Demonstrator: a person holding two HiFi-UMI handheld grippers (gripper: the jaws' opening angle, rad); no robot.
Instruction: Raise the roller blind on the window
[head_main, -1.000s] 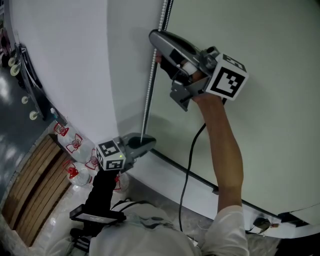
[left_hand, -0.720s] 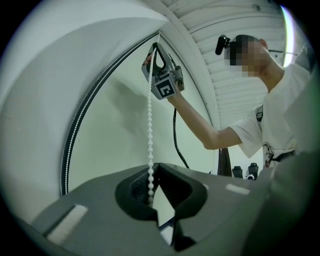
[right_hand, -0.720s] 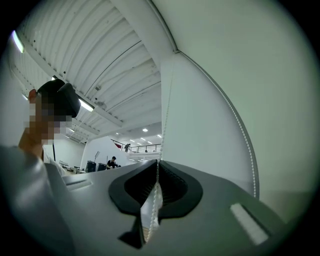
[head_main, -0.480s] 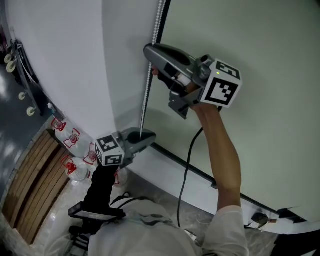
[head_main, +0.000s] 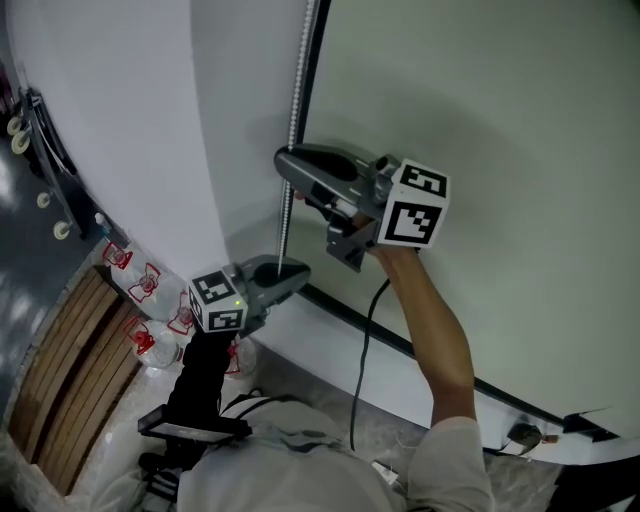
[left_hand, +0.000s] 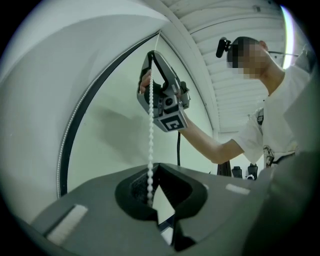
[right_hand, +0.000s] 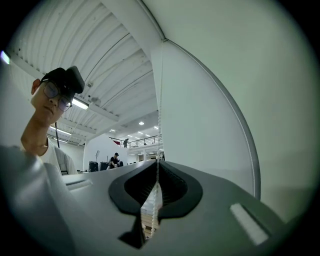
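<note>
- Bead chain (head_main: 292, 115) of the roller blind (head_main: 500, 130): its long axis is near vertical. It runs beside the dark window frame (head_main: 316, 70) at the blind's left edge. In the head view it leans slightly left toward the bottom.
- Right gripper (head_main: 284, 163): this is the upper of the two, pointing roughly level at the wall, with its jaws clenched on the chain. In the right gripper view the chain (right_hand: 159, 140) comes down to where the jaw tips meet, then continues through the hollow between the pads.
- Left gripper (head_main: 299, 279): this one sits lower on the same chain, with its jaws likewise closed round it. In the left gripper view the chain (left_hand: 151, 130) drops in at the tips and lies against the left side of the hollow.
- The chain is straight and taut between the two grippers.
- Cut off or hidden: the chain's top leaves the upper edge of the head view, and the blind's roller is in no view. The chain's lower end is hidden behind the left gripper. We cannot make out pad contact in the shadowed hollows.
</note>
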